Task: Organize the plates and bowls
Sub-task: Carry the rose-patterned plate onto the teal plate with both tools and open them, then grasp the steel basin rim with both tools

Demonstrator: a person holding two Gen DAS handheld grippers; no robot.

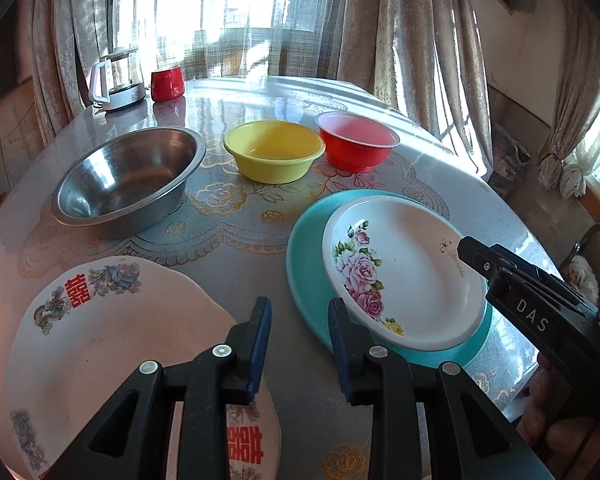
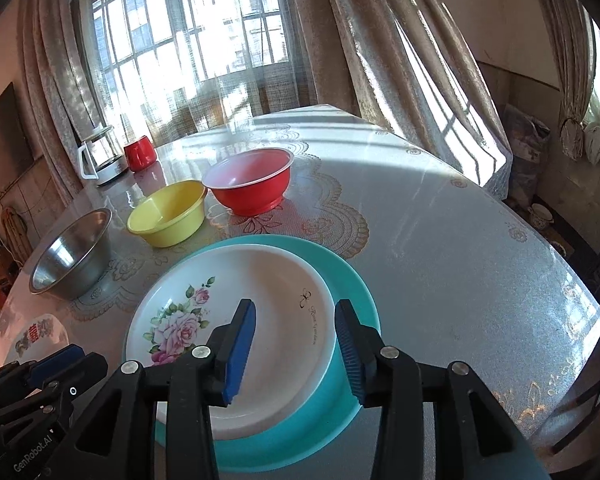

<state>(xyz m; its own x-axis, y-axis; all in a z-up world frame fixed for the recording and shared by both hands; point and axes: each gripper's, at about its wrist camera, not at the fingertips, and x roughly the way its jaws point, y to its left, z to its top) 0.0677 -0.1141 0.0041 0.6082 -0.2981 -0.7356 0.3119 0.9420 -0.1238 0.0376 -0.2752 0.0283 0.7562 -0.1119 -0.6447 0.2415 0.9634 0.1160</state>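
Rose plate stacked on teal plate, both grippers open & empty above the table.

Left gripper [image 1: 299, 322] hovers w/ jaws apart, nothing btwn them, over bare tabletop [image 1: 256, 256] between the pink double-happiness plate [image 1: 112, 344] and the teal plate [image 1: 306, 268]. Right gripper [image 2: 296, 344] jaws apart too, straddling the near-right rim of the white rose plate [image 2: 260, 280] from above, pads not pressing it. Rose plate sits inside teal plate [image 2: 352, 280], off-centre toward the viewer's left. Behind: steel bowl [image 1: 128, 176], yellow bowl [image 1: 274, 150], red bowl [image 1: 358, 140] in a row, apart. Far left corner: glass kettle [image 1: 118, 80] beside red mug [image 1: 167, 83].
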